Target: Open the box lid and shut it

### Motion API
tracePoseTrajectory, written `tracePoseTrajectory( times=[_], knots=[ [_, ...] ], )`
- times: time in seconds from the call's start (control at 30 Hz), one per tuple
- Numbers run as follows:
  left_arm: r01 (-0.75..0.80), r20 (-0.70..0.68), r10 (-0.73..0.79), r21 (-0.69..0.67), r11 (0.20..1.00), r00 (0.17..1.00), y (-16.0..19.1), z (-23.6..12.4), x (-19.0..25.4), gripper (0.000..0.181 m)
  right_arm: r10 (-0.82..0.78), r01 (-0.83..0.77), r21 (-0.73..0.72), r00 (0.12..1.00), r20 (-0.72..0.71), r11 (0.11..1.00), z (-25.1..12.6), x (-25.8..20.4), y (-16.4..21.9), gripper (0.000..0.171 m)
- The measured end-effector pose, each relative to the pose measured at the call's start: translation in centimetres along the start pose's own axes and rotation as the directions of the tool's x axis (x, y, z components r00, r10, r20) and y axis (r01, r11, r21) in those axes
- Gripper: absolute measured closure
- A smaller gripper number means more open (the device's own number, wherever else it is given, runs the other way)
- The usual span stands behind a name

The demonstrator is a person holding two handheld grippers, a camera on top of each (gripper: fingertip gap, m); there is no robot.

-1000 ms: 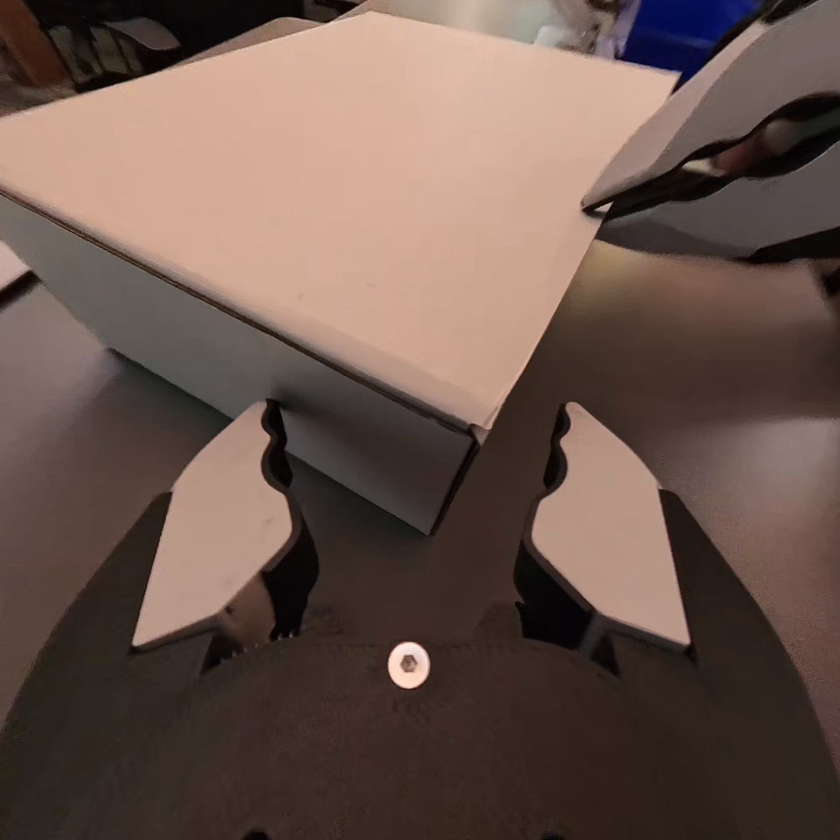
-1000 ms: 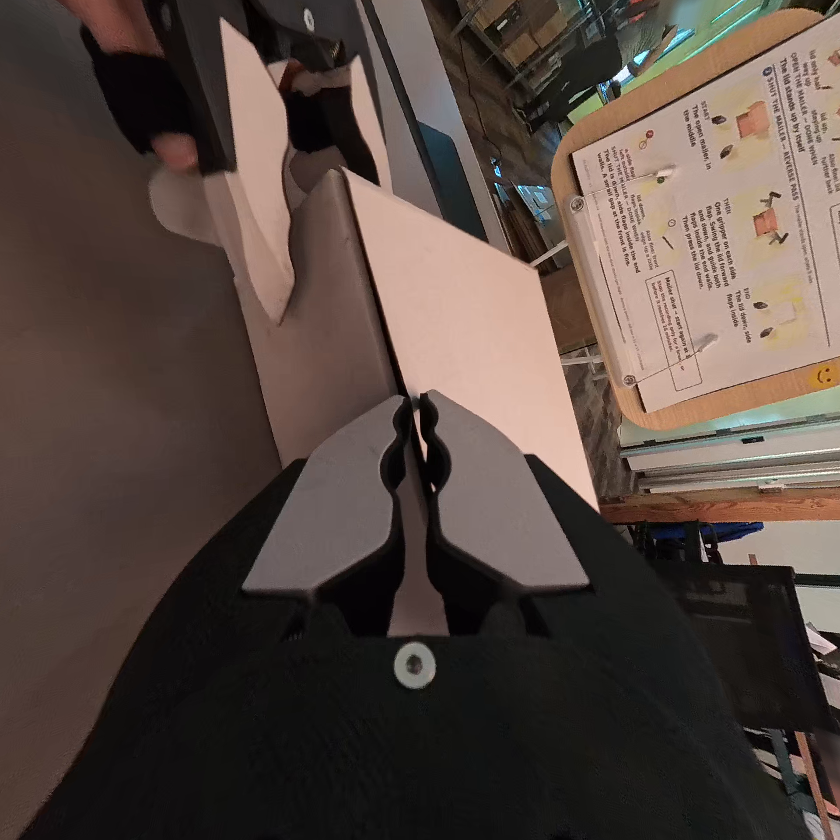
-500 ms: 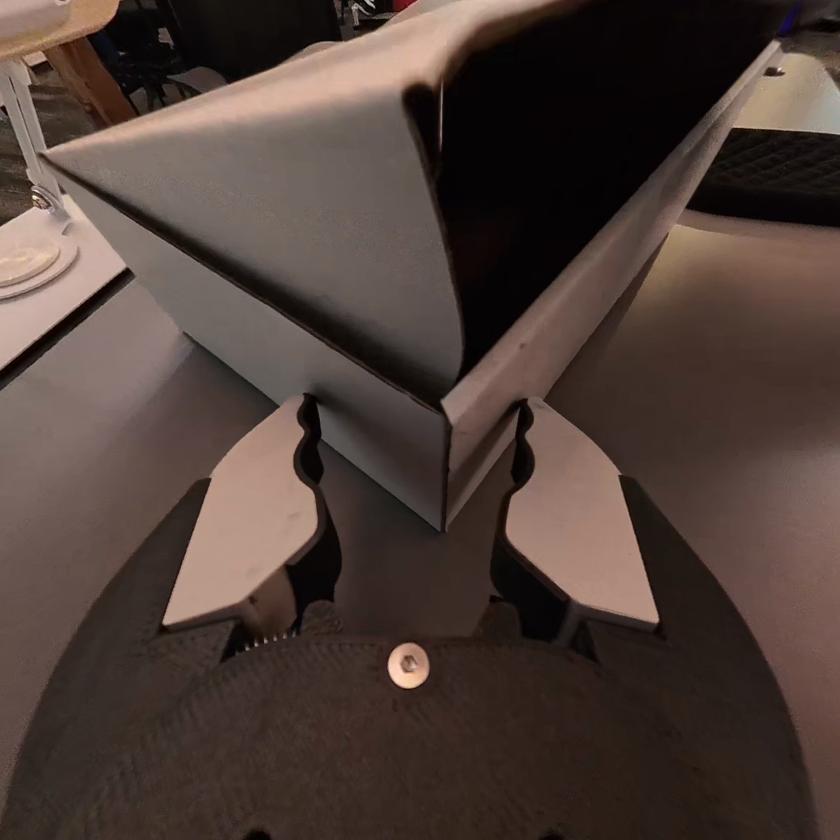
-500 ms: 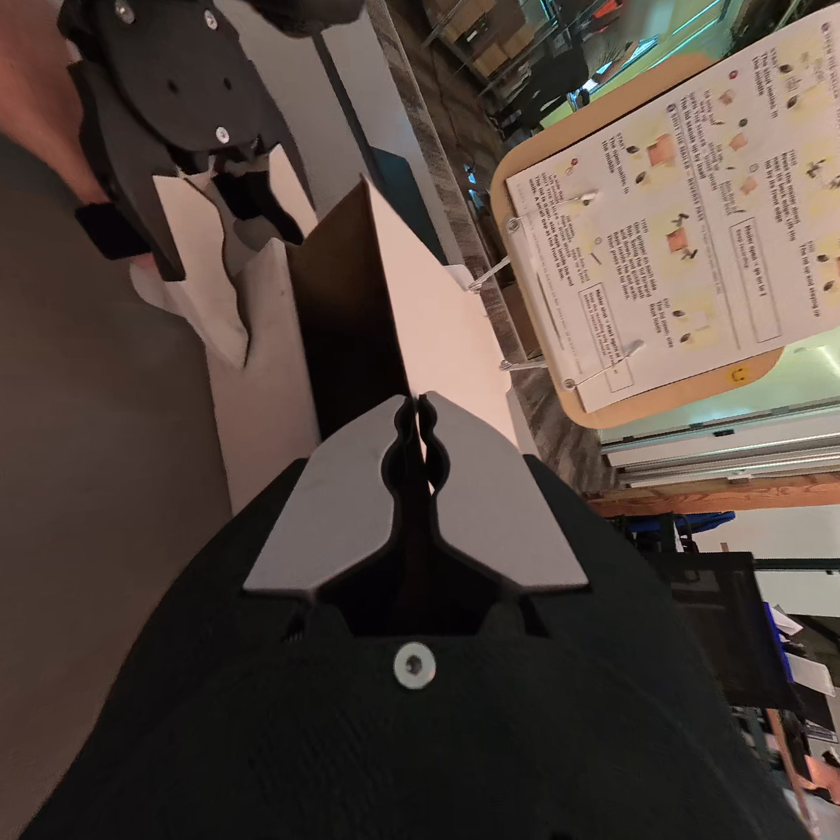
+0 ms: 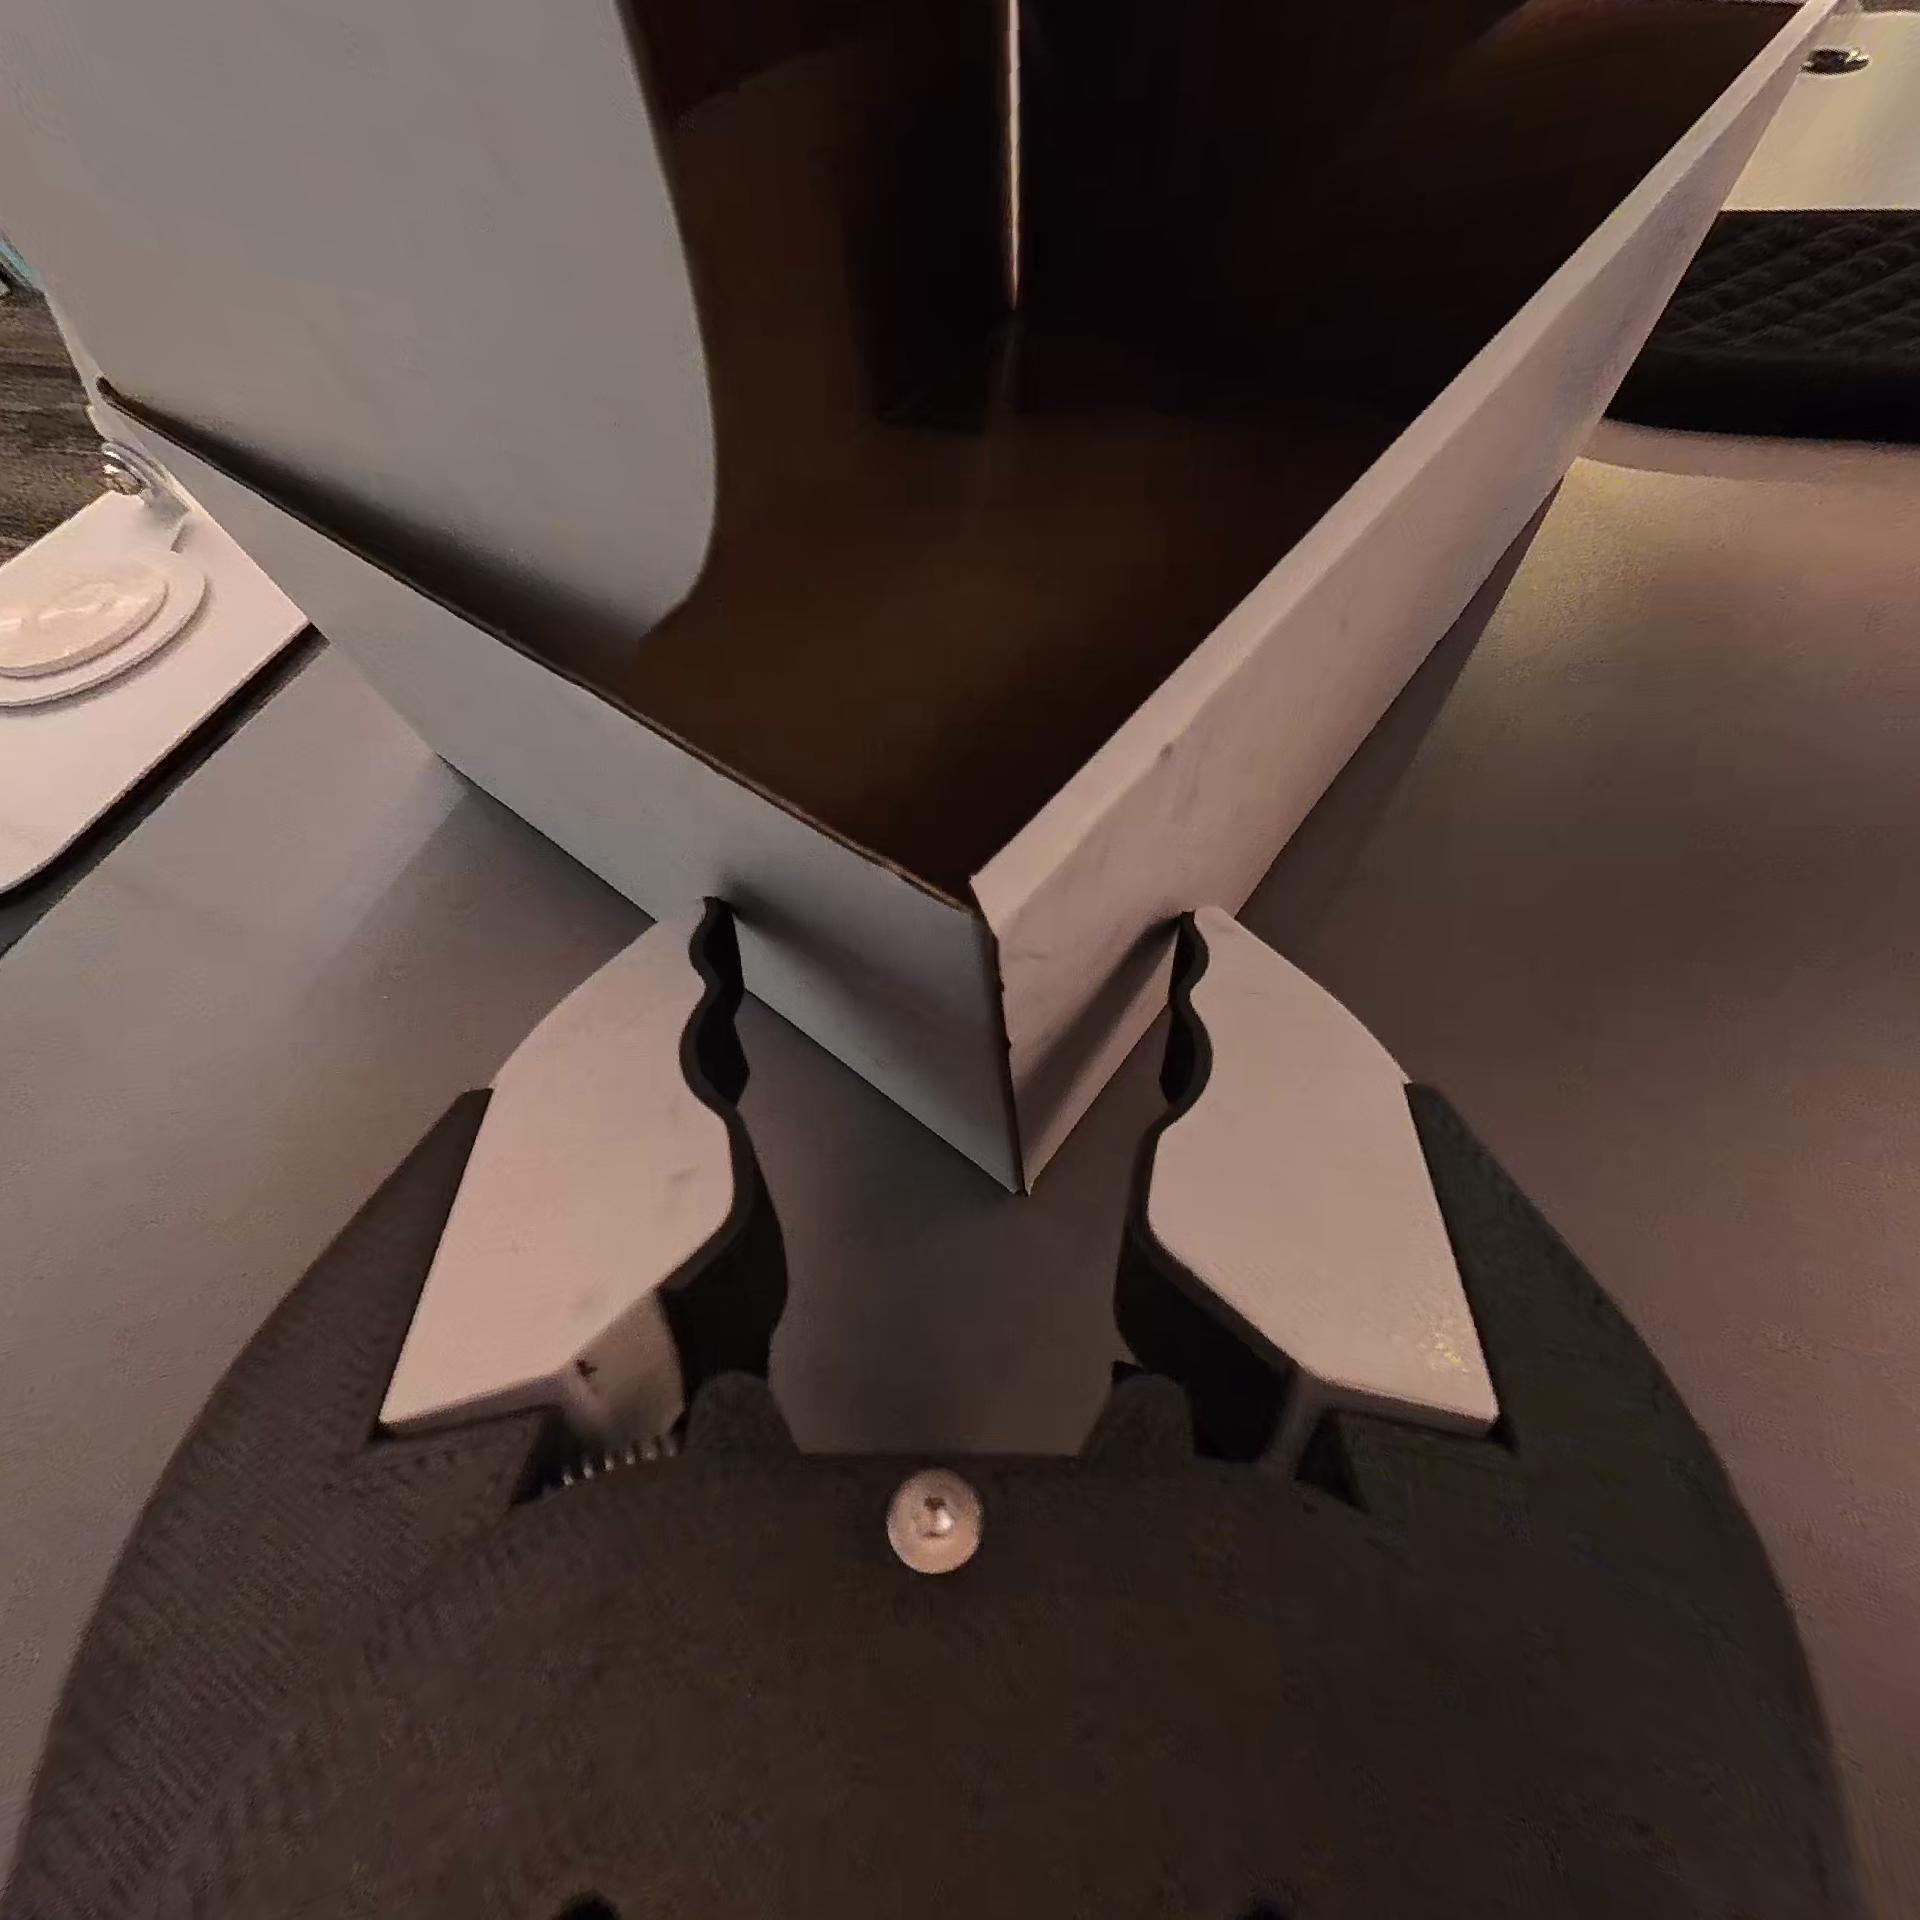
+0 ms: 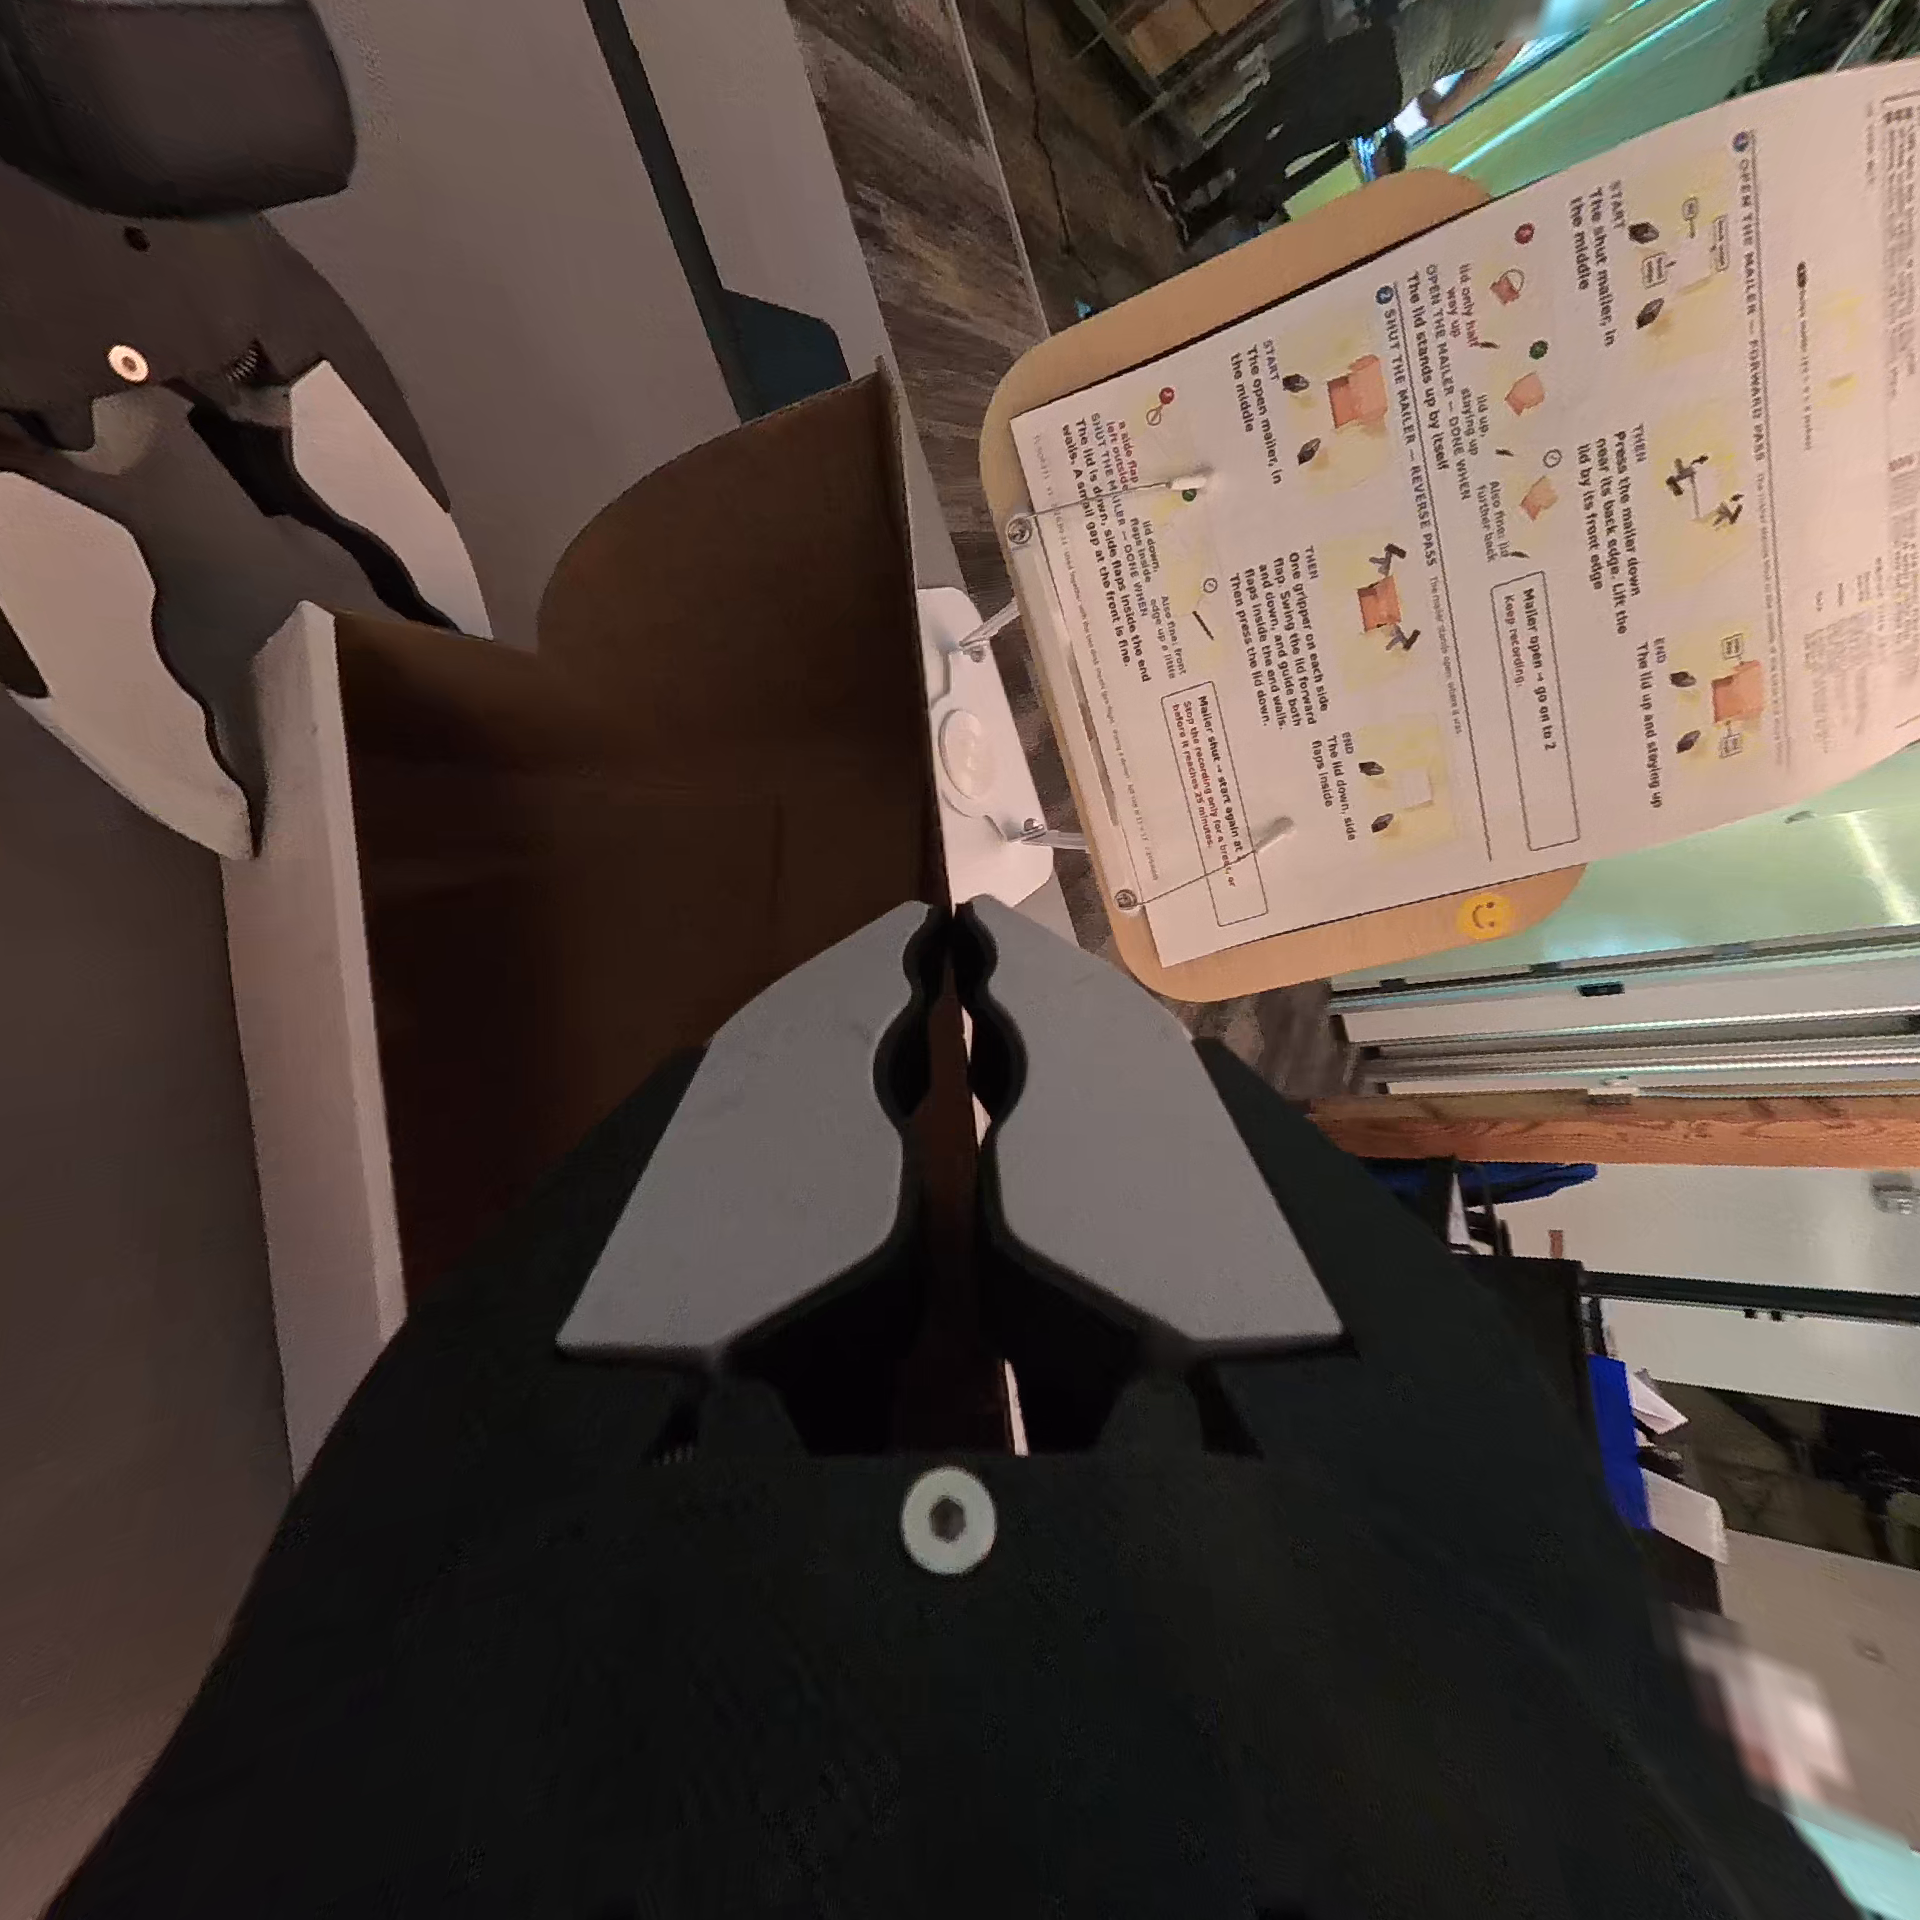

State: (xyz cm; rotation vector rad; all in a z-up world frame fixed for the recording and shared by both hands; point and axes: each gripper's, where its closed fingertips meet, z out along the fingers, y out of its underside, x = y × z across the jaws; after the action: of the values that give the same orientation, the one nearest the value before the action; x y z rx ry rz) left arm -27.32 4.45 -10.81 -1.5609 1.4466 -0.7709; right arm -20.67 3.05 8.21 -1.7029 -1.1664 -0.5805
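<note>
The box (image 5: pixel 1351 623) is white outside and brown inside, and stands open on the grey table. Its lid (image 5: pixel 831 156) is raised steeply, with a white side flap (image 5: pixel 364 312) hanging at the left. My left gripper (image 5: pixel 951 925) is open, low on the table, with its fingers either side of the box's near corner. My right gripper (image 6: pixel 951 914) is shut on the lid's (image 6: pixel 727 727) free edge and holds it up. The left gripper (image 6: pixel 208 623) also shows in the right wrist view, at the box's far corner.
An instruction sheet on a wooden board (image 6: pixel 1455 571) stands on a white stand base (image 6: pixel 977 748) behind the box; the base also shows in the left wrist view (image 5: pixel 104 644). A black quilted pad (image 5: pixel 1818 343) lies to the right. Bare table (image 5: pixel 1558 1039) surrounds the box.
The lid has swung from flat shut to raised, carried by my right gripper. My left gripper stayed open and moved in around the box's corner.
</note>
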Motion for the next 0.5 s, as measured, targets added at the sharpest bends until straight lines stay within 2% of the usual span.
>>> tracePoseTrajectory(
  times=[0.3, 0.5],
  knots=[
    [0.020, -0.038, -0.020, 0.017, 1.000, 0.999, -0.5, -0.4, 0.3, 0.099, 0.042, -0.042, 0.002, 0.998, 0.037, 0.999, -0.1, 0.2, 0.1, 0.168],
    [0.091, -0.049, -0.081, 0.256, 0.962, 0.996, -4.9, -3.6, -0.4, 0.082, 0.125, -0.123, -0.025, 0.987, 0.098, 0.992, -0.5, 1.4, -0.2, 0.168]
  ],
)
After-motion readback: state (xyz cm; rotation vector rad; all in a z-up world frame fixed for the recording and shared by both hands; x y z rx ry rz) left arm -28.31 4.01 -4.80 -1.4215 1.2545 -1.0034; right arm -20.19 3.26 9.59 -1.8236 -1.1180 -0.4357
